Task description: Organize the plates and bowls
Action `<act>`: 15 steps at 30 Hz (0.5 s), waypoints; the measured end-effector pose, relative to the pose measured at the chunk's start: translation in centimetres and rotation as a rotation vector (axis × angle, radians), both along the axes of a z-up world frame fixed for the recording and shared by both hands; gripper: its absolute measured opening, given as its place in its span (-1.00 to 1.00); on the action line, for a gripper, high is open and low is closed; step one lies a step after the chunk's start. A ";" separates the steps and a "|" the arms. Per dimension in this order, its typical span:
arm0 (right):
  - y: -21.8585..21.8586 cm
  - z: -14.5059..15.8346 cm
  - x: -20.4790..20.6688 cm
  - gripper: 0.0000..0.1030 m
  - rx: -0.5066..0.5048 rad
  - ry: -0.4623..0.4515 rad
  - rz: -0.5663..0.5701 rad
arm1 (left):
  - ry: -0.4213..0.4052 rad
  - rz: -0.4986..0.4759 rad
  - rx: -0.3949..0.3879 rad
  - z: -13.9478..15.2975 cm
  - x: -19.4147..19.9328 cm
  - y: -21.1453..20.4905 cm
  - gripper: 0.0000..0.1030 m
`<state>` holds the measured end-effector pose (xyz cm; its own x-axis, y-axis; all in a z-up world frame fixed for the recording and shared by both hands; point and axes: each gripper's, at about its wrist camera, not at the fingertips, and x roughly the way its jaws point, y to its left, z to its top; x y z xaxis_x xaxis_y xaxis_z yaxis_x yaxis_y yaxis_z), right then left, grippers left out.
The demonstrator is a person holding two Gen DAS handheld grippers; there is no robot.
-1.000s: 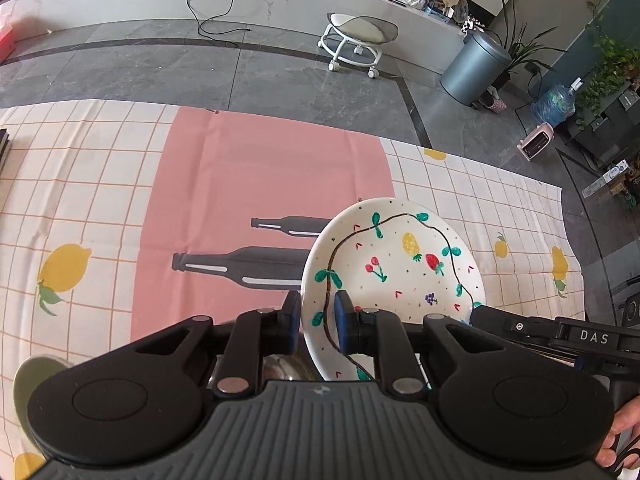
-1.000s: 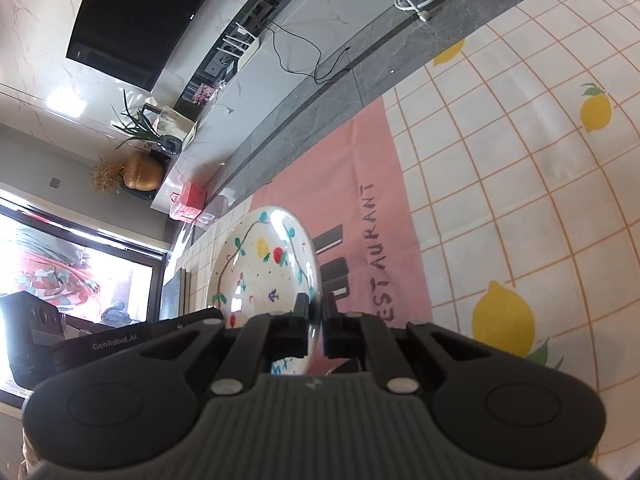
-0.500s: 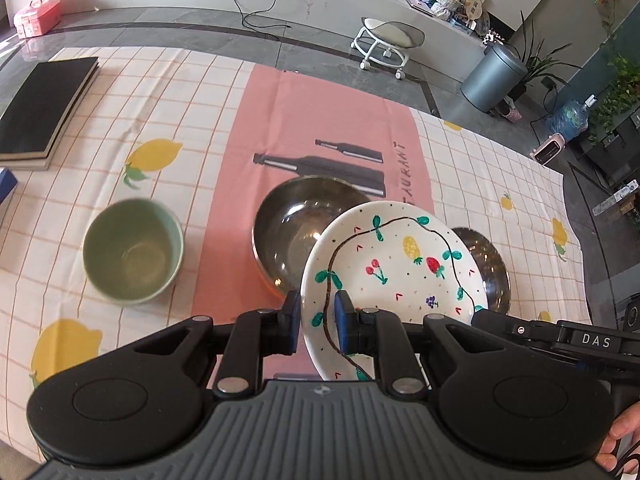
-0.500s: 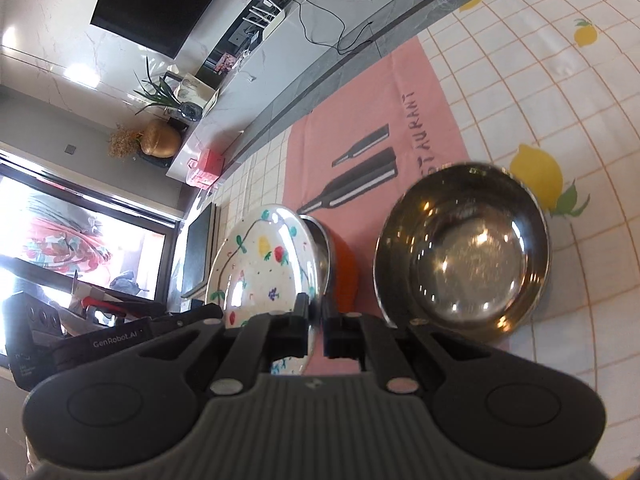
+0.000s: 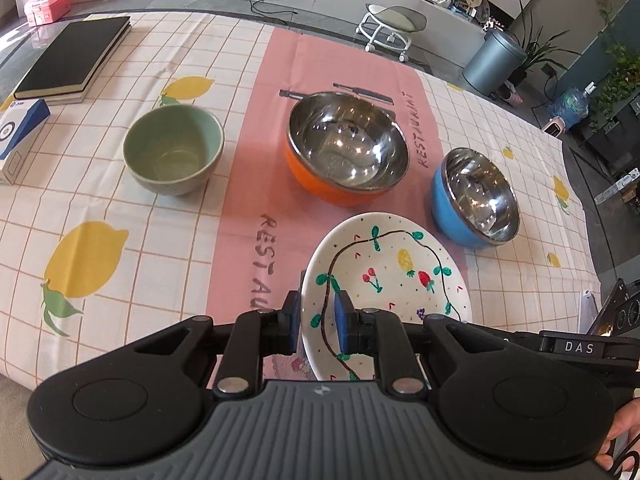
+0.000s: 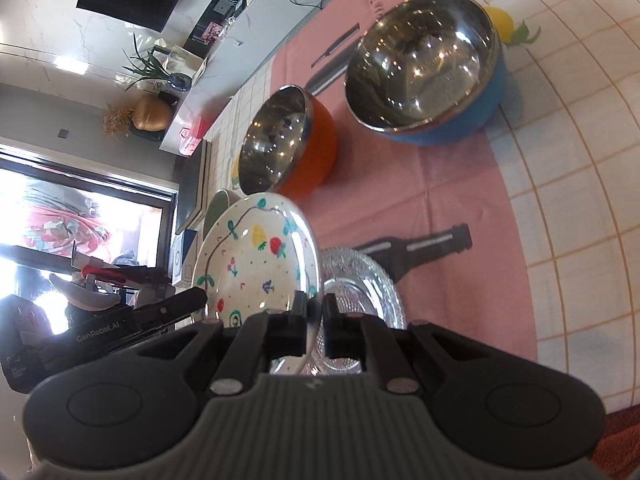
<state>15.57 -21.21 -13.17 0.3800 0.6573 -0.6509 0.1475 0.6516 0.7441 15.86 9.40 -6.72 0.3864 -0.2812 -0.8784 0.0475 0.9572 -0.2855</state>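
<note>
**Painted plate gripped from both sides above the table**

A tablecloth point(image 5: 132, 200) with an orange grid, yellow lemons and a pink central band printed "RESTAURANT" covers the table. Beyond it lies grey tiled floor, with a white wheeled stool point(image 5: 390, 28), a grey bin point(image 5: 494, 62) and potted plants at the far right. A black notebook point(image 5: 74, 58) lies at the far left of the cloth.

On the cloth stand a green bowl point(image 5: 173, 154) at the left, an orange steel-lined bowl point(image 5: 347, 148) in the middle and a blue steel-lined bowl point(image 5: 474, 196) to its right. A clear glass plate point(image 6: 362, 292) lies near the right gripper, under the lifted plate.

The left gripper point(image 5: 318, 322) pinches the near-left rim of the white fruit-painted plate point(image 5: 384, 280), one pad on each face. The right gripper point(image 6: 314, 312) has its jaws almost together, clamping the thin opposite rim. The plate is off the cloth, near the blue bowl, tilted.
</note>
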 end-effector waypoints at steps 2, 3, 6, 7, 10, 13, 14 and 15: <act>0.3 -0.5 -0.5 -0.91 -0.013 0.003 0.010 | 0.013 0.003 0.013 -0.9 -0.6 0.1 -0.62; 0.4 -0.7 -0.6 -0.91 -0.018 0.005 0.014 | 0.021 0.007 0.018 -1.3 -0.8 0.1 -0.62; 0.7 -1.6 -0.7 -0.91 -0.034 0.022 0.027 | 0.040 0.006 0.040 -2.3 -1.0 -0.1 -0.62; 0.8 -1.9 -0.7 -0.91 -0.037 0.030 0.029 | 0.051 0.005 0.051 -2.6 -1.1 -0.3 -0.62; 1.0 -2.8 -0.5 -0.91 -0.054 0.046 0.040 | 0.080 0.003 0.074 -3.4 -1.0 -0.6 -0.62; 1.2 -3.0 -0.3 -0.91 -0.073 0.052 0.048 | 0.111 0.005 0.086 -4.1 -0.7 -0.8 -0.61; 1.3 -3.1 -0.2 -0.91 -0.084 0.052 0.052 | 0.120 0.008 0.085 -4.3 -0.6 -0.9 -0.61; 1.4 -3.2 -0.1 -0.90 -0.091 0.052 0.055 | 0.125 0.008 0.086 -4.5 -0.5 -1.0 -0.61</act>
